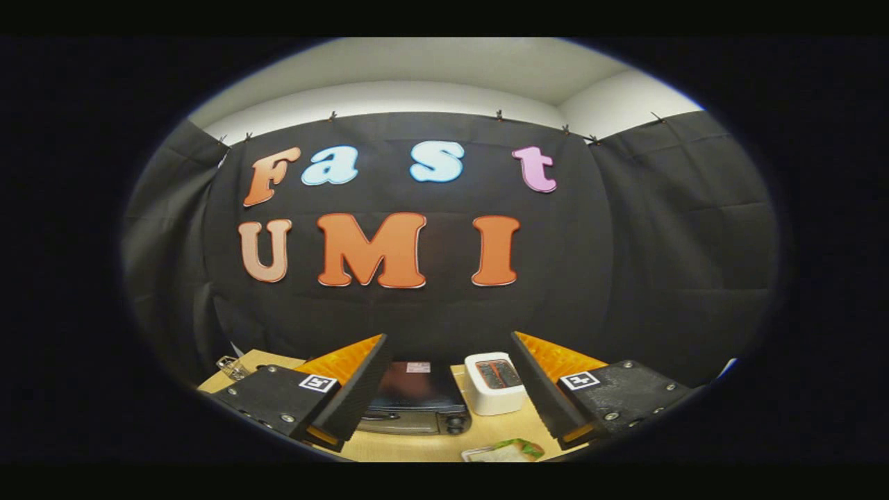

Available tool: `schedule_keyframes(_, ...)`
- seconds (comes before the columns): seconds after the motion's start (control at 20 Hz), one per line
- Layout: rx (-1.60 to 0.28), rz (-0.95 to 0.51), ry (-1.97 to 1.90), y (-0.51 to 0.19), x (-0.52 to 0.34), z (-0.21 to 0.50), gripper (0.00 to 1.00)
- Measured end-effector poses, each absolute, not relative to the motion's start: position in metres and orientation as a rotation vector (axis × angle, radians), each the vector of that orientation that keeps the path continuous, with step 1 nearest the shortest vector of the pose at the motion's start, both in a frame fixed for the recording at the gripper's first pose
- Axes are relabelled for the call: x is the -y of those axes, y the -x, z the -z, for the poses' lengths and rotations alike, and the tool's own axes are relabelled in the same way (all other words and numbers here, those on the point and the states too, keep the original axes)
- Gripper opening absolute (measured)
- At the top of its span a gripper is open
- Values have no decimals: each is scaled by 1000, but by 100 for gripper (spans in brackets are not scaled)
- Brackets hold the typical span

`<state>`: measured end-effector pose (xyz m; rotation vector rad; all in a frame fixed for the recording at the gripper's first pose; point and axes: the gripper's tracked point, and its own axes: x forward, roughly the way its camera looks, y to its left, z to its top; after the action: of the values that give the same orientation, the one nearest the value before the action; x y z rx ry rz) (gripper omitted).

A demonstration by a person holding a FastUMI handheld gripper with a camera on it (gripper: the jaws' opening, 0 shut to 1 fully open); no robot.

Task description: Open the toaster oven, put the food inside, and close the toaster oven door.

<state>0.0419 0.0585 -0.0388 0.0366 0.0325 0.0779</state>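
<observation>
While the gripper (448,378) hangs high, fingers wide apart on nothing, the oven (415,404) sits at twelve, door closed; food (510,450) at five looks soft, so grip gently.

The gripper (448,375) has two wedge-shaped fingers (347,378), black on their outer faces and orange with a ridged texture on top. Each sits on a black plate studded with silver screws and bearing a small square black-and-white marker (317,382).
</observation>
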Motion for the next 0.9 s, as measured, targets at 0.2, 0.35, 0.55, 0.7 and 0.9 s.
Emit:
schedule_keyframes(0.2,-42,-117,-54,-50,-101,78,100)
schedule_keyframes(0.35,-76,-154,-20,-58,-134,115,100)
schedule_keyframes(0.55,-156,-168,-30,-71,-166,166,100)
schedule_keyframes(0.7,-238,-184,-23,-81,-189,199,100)
schedule_keyframes(0.9,-291,-187,6,-84,-199,224,100)
